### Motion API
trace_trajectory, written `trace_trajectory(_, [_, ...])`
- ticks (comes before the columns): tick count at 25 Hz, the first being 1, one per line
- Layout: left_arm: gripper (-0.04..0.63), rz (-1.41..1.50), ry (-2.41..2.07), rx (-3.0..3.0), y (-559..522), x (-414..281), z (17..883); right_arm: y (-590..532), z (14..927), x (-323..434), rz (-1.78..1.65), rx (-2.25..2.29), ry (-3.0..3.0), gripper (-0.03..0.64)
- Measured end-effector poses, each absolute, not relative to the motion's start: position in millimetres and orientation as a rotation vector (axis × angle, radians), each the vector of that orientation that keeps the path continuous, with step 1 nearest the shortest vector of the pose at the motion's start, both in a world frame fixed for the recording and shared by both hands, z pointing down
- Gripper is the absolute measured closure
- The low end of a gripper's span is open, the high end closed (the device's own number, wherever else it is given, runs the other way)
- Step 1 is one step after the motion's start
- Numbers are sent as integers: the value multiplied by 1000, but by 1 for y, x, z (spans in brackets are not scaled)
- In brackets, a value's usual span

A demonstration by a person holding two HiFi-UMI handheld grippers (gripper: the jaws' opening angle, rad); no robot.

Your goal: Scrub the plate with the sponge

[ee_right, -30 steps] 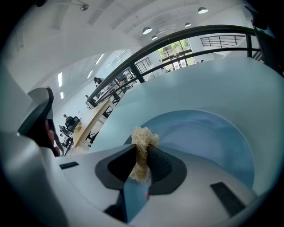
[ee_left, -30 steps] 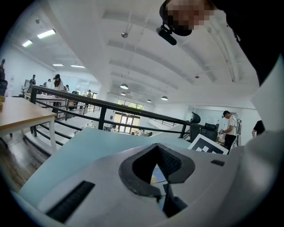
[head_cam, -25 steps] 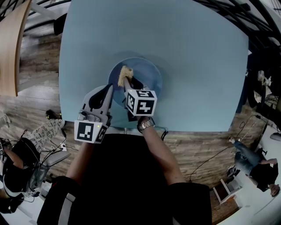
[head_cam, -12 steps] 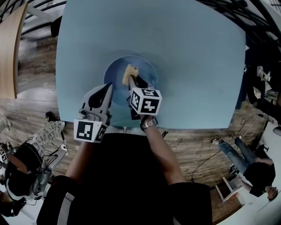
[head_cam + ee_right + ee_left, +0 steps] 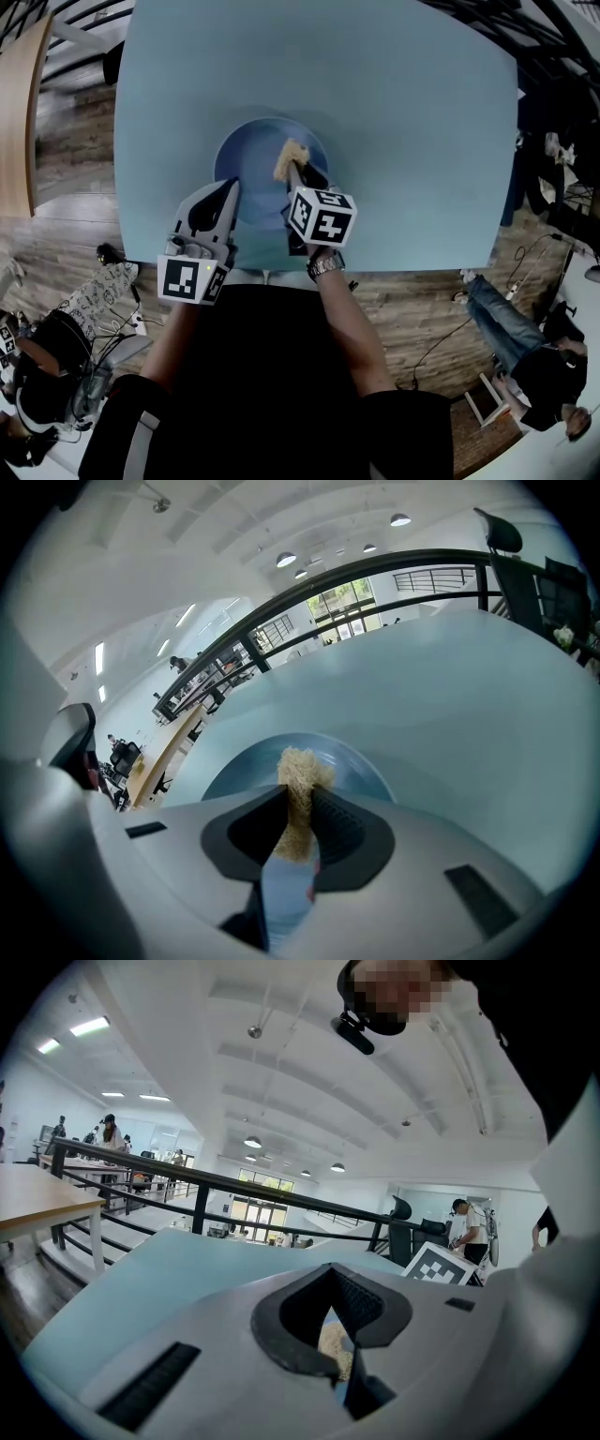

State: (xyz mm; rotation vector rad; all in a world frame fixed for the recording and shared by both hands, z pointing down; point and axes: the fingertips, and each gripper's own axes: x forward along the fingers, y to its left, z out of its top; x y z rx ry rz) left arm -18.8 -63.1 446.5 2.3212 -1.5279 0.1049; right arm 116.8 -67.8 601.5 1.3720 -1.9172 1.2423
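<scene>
A round blue plate (image 5: pixel 246 159) lies on the light blue table (image 5: pixel 403 103) close to its near edge. My right gripper (image 5: pixel 298 172) is shut on a tan sponge (image 5: pixel 291 157), which it presses on the plate right of centre. In the right gripper view the sponge (image 5: pixel 302 766) sticks up between the pads over the plate (image 5: pixel 366 766). My left gripper (image 5: pixel 231 187) hovers over the plate's near-left rim with its jaws together and nothing in them. In the left gripper view the sponge (image 5: pixel 330 1346) shows through the slit of that gripper (image 5: pixel 330 1283).
The table's near edge (image 5: pixel 394 267) runs just in front of my body, with wooden floor beyond it. A person (image 5: pixel 539 361) sits at lower right among cables. Gear and a chair (image 5: pixel 56 366) crowd the lower left. A wooden table (image 5: pixel 14 103) stands at far left.
My right gripper has dragged the sponge across the plate from its left part to right of centre. The left gripper has hardly moved.
</scene>
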Motion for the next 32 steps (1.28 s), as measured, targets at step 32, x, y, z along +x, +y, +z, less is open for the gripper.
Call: trace_trajectory(32, [594,39,-1601,2324,-48,-45,426,-43,582,84,1224,1294,-1948,543])
